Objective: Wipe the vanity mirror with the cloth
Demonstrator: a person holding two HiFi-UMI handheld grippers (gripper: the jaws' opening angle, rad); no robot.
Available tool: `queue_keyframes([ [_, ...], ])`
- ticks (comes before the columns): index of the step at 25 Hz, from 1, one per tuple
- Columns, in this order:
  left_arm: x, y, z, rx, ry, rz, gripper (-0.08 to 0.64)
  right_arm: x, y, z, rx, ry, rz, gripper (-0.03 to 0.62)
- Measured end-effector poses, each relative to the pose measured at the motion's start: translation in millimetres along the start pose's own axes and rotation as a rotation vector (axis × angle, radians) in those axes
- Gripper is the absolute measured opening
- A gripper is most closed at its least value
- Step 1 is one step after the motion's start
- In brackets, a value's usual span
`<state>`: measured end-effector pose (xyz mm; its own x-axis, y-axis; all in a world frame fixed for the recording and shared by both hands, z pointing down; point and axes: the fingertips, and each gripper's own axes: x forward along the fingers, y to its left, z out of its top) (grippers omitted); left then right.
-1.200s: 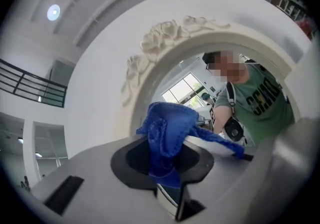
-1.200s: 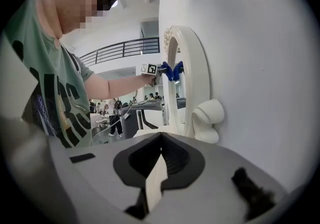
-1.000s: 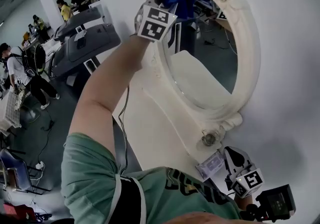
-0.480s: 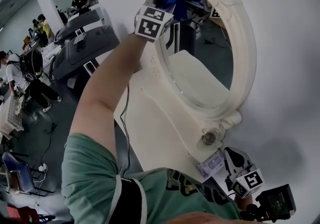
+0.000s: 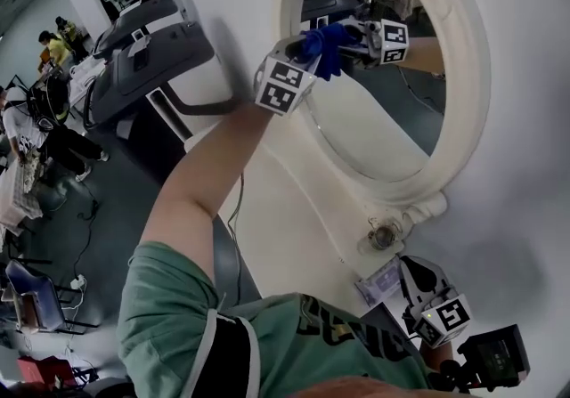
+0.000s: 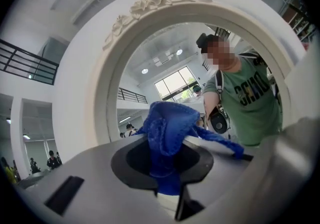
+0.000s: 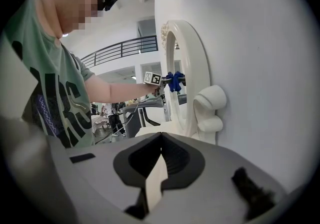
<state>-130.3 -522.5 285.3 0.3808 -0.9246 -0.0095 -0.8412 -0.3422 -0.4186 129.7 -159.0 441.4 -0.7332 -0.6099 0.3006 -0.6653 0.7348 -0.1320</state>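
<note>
An oval vanity mirror with an ornate white frame (image 5: 475,93) hangs against the white wall. My left gripper (image 5: 312,47) is raised to the upper left of the glass (image 5: 383,134), shut on a bunched blue cloth (image 5: 326,37) that presses on the mirror. In the left gripper view the cloth (image 6: 167,130) bulges out of the jaws in front of the frame (image 6: 87,72). My right gripper (image 5: 415,279) hangs low at the bottom right, shut with nothing in it. The right gripper view looks past its gripper (image 7: 159,165) at the mirror (image 7: 192,75) edge-on and the cloth (image 7: 174,81).
A white vanity top (image 5: 272,218) runs below the mirror, with a small round metal piece (image 5: 384,234) at the frame's foot and a card (image 5: 378,281) nearby. Dark exercise machines (image 5: 147,62) and several people (image 5: 49,49) stand at the left.
My left gripper has carried the cloth from the top rim down and to the right onto the glass. The right gripper has stayed put.
</note>
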Motion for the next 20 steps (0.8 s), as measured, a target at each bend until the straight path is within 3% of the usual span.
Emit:
queue_keyframes([
  [7,-13,-96,-146,-0.006,0.222,-0.115,0.083,11,3,-13,0.013,0.054,0.007,0.012],
  [12,-22,-152,-223,0.019,0.368,-0.194,0.083,14,4,-18,0.02,0.084,0.006,0.012],
  [14,-24,-162,-239,0.034,0.38,-0.2,0.083,15,5,-19,0.024,0.091,0.004,0.012],
  [20,-22,-165,-243,0.034,0.375,-0.219,0.084,15,4,-17,0.018,0.087,0.004,0.012],
])
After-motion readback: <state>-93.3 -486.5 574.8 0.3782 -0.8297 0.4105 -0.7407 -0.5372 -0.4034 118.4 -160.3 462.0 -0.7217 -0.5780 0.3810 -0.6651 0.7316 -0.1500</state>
